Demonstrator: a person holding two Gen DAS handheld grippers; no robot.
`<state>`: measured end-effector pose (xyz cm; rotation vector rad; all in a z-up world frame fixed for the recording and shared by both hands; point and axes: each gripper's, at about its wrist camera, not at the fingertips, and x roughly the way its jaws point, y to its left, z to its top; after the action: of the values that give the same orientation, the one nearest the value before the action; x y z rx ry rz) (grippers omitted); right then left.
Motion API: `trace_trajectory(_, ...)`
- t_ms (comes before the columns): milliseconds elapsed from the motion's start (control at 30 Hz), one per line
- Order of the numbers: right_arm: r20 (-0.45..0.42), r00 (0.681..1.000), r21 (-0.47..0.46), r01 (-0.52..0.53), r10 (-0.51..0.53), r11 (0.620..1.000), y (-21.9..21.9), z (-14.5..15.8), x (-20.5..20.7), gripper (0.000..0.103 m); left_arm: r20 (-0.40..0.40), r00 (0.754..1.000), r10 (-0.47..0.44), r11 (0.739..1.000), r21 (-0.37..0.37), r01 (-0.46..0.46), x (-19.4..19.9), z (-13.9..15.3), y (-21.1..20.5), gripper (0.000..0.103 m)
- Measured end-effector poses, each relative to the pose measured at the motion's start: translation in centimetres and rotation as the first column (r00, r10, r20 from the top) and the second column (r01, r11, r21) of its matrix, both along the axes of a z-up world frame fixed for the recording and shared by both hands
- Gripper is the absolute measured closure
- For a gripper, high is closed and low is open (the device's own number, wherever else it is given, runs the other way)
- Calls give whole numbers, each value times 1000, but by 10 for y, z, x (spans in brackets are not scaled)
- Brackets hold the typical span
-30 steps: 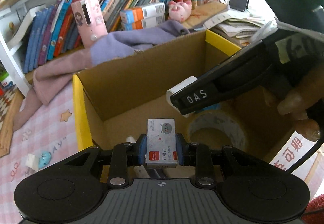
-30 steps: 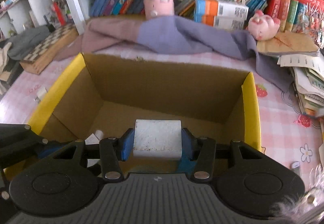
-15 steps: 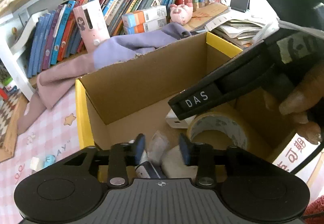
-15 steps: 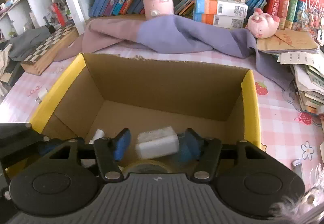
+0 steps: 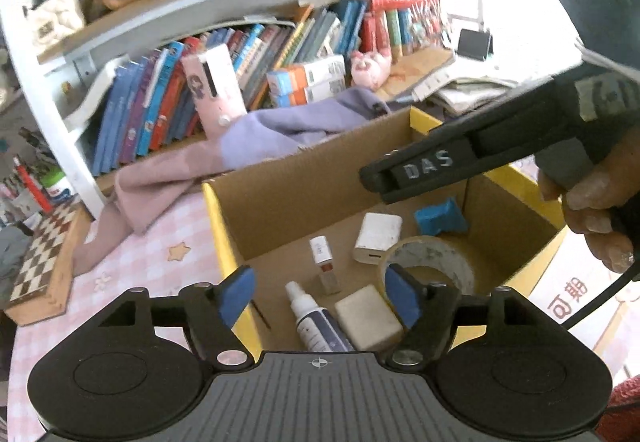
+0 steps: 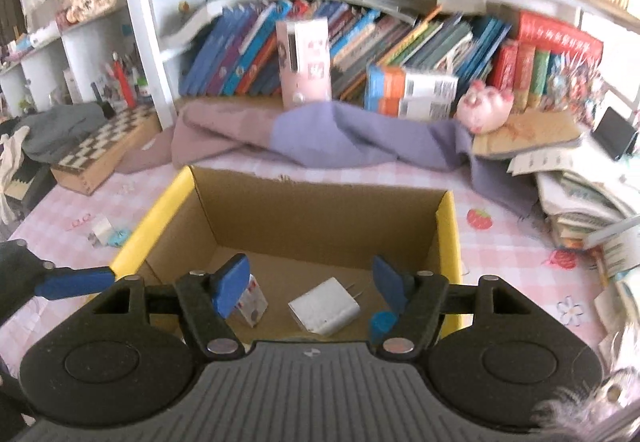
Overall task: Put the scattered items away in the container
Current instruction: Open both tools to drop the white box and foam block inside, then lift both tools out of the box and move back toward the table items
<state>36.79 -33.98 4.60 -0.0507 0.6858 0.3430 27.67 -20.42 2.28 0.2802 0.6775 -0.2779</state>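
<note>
Scattered bits (image 6: 105, 233) lie on the pink counter (image 6: 516, 242) left of the box (image 6: 448, 226): small, light, stiff; pinch their flat sides. Your left gripper (image 5: 320, 294) and right gripper (image 6: 310, 284) both have fingers apart, empty.

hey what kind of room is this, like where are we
Probably a child's bedroom or study at home: a bookshelf crammed with colourful books, a pink pig plush, a folding chessboard, and a pink gingham tablecloth under the cardboard box.
</note>
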Motion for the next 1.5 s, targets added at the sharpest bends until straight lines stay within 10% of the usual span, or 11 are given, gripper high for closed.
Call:
trace_trajectory(700, 231, 956, -53, 199, -181, 979, 15, 21, -150, 31, 110, 994, 19, 984, -177, 1, -93, 29, 62, 22)
trace_trajectory(1500, 90, 963, -106, 264, -256, 959, 95, -18, -279, 25, 4, 1000, -17, 989, -147, 17, -196, -4, 147, 17)
